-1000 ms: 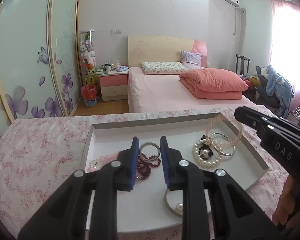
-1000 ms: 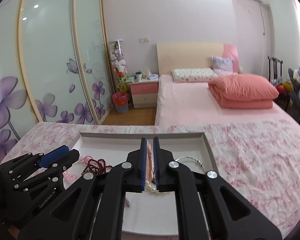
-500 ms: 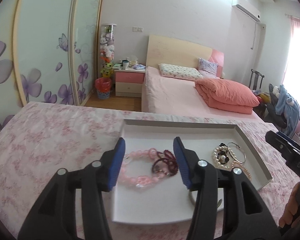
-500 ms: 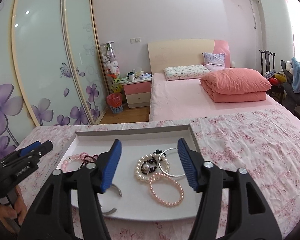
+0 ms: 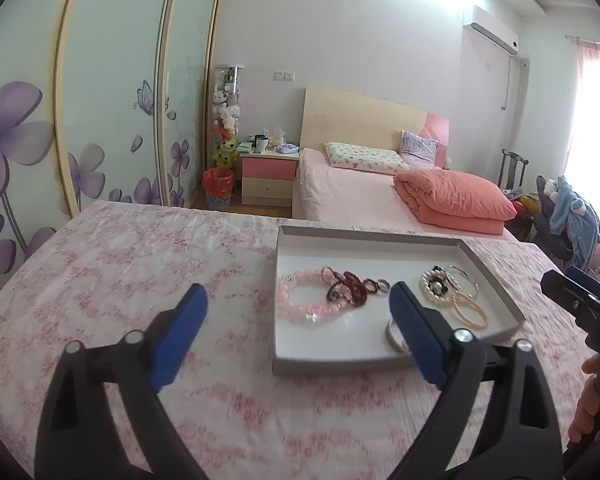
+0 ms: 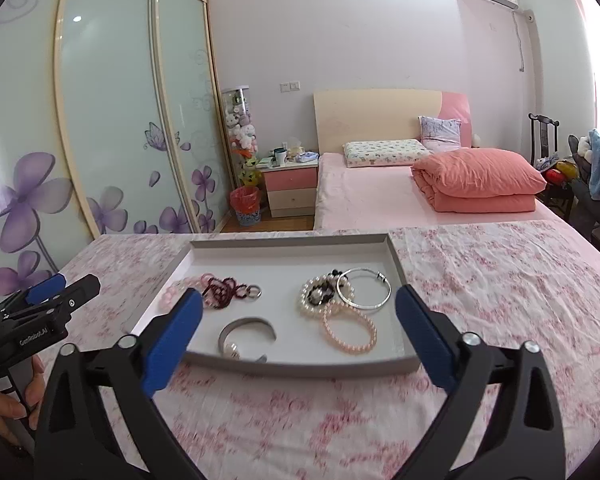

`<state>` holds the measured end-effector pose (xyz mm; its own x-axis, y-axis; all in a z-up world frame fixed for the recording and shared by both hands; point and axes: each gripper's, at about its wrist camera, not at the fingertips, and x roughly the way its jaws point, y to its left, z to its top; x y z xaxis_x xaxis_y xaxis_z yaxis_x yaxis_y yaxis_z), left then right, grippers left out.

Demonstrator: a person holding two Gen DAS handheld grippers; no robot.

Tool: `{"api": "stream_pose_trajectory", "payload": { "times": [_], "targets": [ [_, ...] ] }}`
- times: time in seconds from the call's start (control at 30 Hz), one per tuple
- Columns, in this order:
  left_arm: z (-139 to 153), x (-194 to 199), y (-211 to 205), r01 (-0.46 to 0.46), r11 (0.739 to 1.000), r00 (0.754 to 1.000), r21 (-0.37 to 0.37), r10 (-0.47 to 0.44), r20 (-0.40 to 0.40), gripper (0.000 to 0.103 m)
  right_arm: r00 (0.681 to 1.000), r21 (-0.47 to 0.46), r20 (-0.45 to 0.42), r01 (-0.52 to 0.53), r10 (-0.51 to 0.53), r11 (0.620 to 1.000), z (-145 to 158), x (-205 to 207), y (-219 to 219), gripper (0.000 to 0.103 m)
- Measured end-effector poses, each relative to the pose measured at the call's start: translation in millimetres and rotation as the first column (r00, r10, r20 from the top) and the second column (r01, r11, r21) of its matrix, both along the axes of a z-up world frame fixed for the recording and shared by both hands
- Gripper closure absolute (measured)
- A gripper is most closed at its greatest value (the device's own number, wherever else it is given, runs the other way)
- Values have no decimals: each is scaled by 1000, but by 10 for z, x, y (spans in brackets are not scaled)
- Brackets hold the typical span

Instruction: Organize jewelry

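With both your left gripper [image 5: 296, 334] and right gripper [image 6: 298, 330] just spread wide and empty, watch the tangled pearl bracelets [image 6: 328, 300] at the tray's [image 6: 288, 240] two o'clock: snagging one may drag its neighbours.

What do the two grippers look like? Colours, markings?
Both alike: black plastic frames with triangular cut-outs, silver pivot screws and blue pads on the jaws. The left gripper has white "GenRobot.AI" lettering on its side; the right gripper shows partial white letters. No cables or sleeves visible.
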<state>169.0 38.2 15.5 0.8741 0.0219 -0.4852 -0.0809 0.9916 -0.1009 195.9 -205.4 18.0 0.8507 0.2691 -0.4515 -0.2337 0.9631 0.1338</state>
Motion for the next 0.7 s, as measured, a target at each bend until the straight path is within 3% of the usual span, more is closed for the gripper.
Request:
{"api": "stream_pose_trajectory", "payload": {
  "times": [0.1, 0.47, 0.7],
  "targets": [
    [11, -160, -48, 11, 1000, 1000, 8, -11, 10, 4, 1000, -4, 14, 1, -1, 1000, 16, -135, -18, 2],
    [-36, -678, -99, -8, 1000, 999, 11, 7, 49, 4, 999, -12, 18, 27, -27, 1000, -96, -637, -87, 2],
    [-37, -939, -224, -15, 998, 996, 65, 10, 88, 4, 998, -39, 45, 37, -35, 999, -144, -839, -73, 2]
  ]
}}
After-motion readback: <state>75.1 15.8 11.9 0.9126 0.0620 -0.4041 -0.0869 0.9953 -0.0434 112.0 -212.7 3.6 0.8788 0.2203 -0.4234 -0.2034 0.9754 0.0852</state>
